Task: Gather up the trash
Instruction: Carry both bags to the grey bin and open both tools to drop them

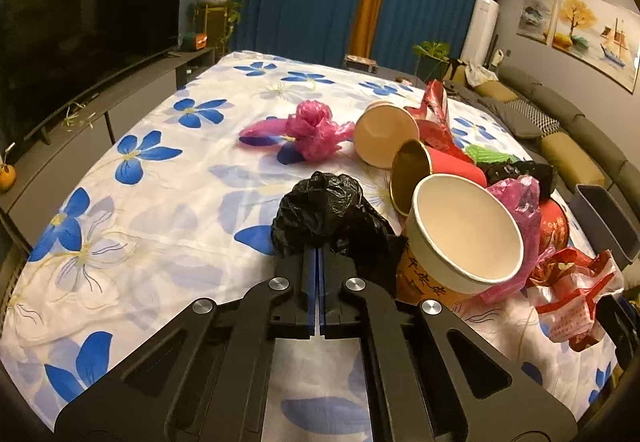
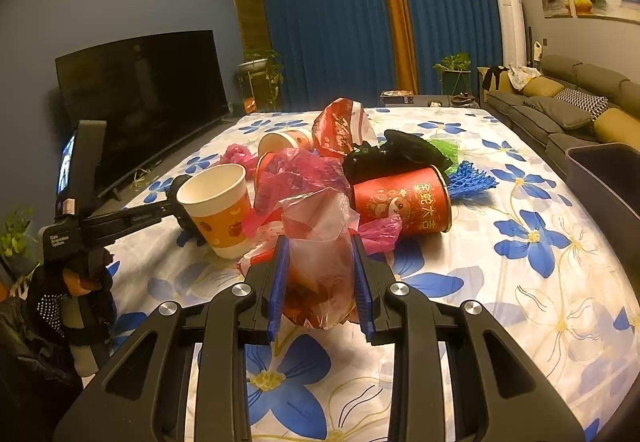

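**Both claws loaded, pile close by**

Nearest the left wrist camera, the left gripper (image 1: 319,256) has its jaws pressed together on an edge of the crumpled black plastic bag (image 1: 330,216), which lies on the flowered tablecloth (image 1: 132,210). The right gripper (image 2: 321,276), in its own view, is clamped on a crinkled clear-and-red plastic bag (image 2: 320,242), jaws part-way apart around the bunched film.

Just beside the black bag stands a tilted white-lined paper cup (image 1: 466,230), touching it or nearly so. Beyond lie more cups, a pink plastic bag (image 1: 310,130) and red wrappers in a loose heap. A dark bin (image 2: 604,178) sits at the table's right edge.

Risks, as I judge them: the left pinch holds only thin film, which may slip or tear when lifted. A trailing fold could drag the paper cup over and roll it off the table. The right bag's loose tail may snag neighbouring pink film and pull the heap along.
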{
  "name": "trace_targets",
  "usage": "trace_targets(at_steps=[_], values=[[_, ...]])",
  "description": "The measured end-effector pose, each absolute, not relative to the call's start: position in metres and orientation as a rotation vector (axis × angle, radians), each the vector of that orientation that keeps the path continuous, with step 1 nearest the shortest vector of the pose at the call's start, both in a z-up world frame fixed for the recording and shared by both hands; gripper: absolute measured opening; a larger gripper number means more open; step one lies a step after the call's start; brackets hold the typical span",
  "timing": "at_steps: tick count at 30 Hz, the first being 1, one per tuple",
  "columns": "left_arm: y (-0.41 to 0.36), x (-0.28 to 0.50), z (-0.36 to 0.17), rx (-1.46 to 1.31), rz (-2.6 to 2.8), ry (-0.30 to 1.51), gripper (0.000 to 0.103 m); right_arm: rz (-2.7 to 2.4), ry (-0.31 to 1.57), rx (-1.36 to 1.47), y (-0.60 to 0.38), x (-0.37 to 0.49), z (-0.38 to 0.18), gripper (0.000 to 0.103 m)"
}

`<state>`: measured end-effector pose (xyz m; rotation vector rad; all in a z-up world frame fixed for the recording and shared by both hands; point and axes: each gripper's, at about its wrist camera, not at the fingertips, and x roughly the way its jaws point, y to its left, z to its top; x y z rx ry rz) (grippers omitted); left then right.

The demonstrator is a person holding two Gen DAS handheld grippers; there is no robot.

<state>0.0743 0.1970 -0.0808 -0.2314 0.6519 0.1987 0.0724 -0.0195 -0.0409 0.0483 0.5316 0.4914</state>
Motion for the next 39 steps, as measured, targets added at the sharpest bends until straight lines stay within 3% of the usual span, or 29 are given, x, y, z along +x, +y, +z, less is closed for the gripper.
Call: trace_targets(at_steps=[18, 39], values=[[0.188, 0.016, -0.011, -0.225, 0.204, 0.451, 0.0, 0.468, 0.46, 0.075, -0.04, 0.062, -0.017, 0.031], [0.011, 0.065, 0.024, -0.084, -0.16, 0.397, 0.0, 0.218, 0.339, 0.126, -0.154, 0.066, 0.014, 0.031]])
